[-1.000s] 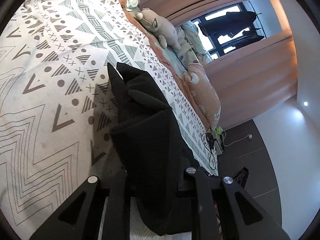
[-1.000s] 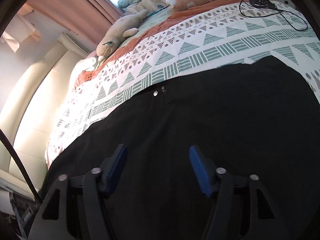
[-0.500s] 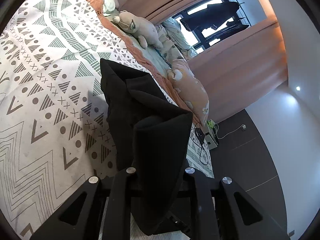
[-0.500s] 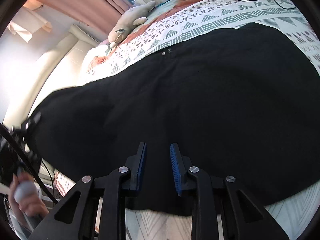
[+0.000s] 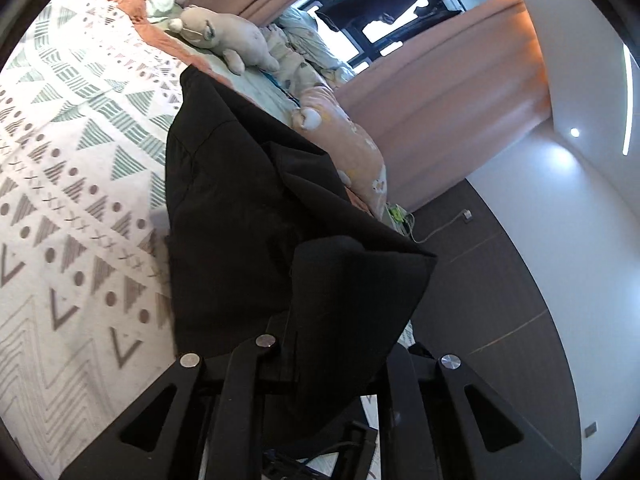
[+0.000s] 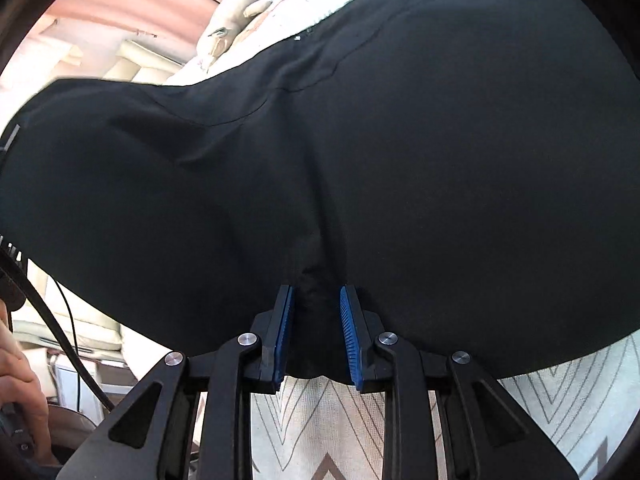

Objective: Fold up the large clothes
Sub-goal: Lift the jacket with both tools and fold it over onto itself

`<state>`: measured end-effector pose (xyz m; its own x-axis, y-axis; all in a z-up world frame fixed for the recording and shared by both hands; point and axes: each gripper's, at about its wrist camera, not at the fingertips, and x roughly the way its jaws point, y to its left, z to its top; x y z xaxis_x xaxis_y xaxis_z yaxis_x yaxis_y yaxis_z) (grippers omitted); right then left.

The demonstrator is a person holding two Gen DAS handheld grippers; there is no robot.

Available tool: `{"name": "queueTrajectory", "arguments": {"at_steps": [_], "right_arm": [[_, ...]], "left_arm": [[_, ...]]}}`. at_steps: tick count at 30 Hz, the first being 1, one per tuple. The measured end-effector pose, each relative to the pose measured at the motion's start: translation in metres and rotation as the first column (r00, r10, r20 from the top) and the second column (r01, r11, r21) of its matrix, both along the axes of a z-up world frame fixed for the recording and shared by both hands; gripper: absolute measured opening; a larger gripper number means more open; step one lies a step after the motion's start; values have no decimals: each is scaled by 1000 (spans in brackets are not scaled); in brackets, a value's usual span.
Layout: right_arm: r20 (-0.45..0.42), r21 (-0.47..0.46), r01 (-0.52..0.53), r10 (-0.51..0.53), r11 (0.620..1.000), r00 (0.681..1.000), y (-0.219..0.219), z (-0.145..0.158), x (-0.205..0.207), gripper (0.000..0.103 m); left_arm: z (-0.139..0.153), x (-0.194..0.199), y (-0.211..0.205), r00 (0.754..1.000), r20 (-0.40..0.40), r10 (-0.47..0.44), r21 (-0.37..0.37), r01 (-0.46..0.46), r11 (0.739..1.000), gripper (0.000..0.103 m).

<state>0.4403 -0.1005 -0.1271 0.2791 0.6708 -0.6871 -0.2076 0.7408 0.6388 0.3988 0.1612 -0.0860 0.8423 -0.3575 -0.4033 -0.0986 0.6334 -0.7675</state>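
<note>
Black, soft cloth made up the large garment (image 6: 400, 160), which lay spread over the patterned bed (image 6: 560, 392) ahead of the right gripper (image 6: 318, 336) and rose in a hanging fold from the left gripper (image 5: 320, 360). It would likely handle as light, limp and a little slippery, sagging wherever unsupported, so hems and corners were the sensible places to take hold. The right jaws stood narrowly apart, pinching a bunched tuck of the near edge between the 2 blue pads (image 6: 349, 332). The left jaws were closing, nearly together; cloth draped over them hid the tips, but they appeared to clamp a lifted corner.
</note>
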Motion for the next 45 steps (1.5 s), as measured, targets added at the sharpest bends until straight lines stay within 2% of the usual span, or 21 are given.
{"name": "queueTrajectory", "arguments": {"at_steps": [4,7,13,16,18,20,27,32,36,38,40,41,42,43,45], "right_arm": [[-25,38,4,-3,999,1000,-16,1,8,21],[-83,119,71,-61,990,995,-41,1,10,21],[-38,181,223,-219,958,975,-107,20,9,22],[-35,189,320,-320,928,947,-146,25,11,22],[3,173,380,-386,909,922,-169,32,10,22],[11,198,423,-434,884,901,-192,36,9,22],[-78,279,540,-542,794,837,-271,20,8,22],[-127,299,619,-613,726,780,-296,4,4,22],[-168,315,663,-648,679,743,-278,-4,-14,22],[-176,321,668,-650,672,739,-277,-5,-20,22],[-174,324,667,-651,671,739,-279,3,-34,22],[-171,326,666,-651,671,739,-278,6,-43,22],[-168,329,666,-652,670,739,-279,6,-46,22],[-164,329,664,-652,671,740,-278,7,-44,22],[-144,329,657,-651,679,745,-273,9,-37,22]], "left_arm": [[6,14,-23,999,2,-43,6,43,999,14],[7,24,-41,997,0,-71,11,71,997,14],[-2,45,-76,992,-33,-119,18,120,993,14],[-15,66,-101,986,-72,-150,33,153,988,14],[-24,77,-116,980,-99,-171,39,176,984,14],[-35,86,-136,971,-127,-202,34,208,978,14],[-56,98,-188,941,-192,-278,41,291,956,14],[-65,100,-213,915,-213,-343,30,357,934,14],[-76,103,-220,900,-252,-355,23,372,928,14],[-82,104,-223,891,-269,-366,1,380,925,19],[-89,106,-225,879,-249,-406,-80,399,913,40],[-91,106,-225,874,-238,-423,-113,408,906,47],[-94,106,-224,866,-222,-448,-152,423,893,60],[-95,106,-224,861,-202,-467,-181,435,882,65],[-93,100,-224,854,-165,-493,-214,457,863,68]]}}
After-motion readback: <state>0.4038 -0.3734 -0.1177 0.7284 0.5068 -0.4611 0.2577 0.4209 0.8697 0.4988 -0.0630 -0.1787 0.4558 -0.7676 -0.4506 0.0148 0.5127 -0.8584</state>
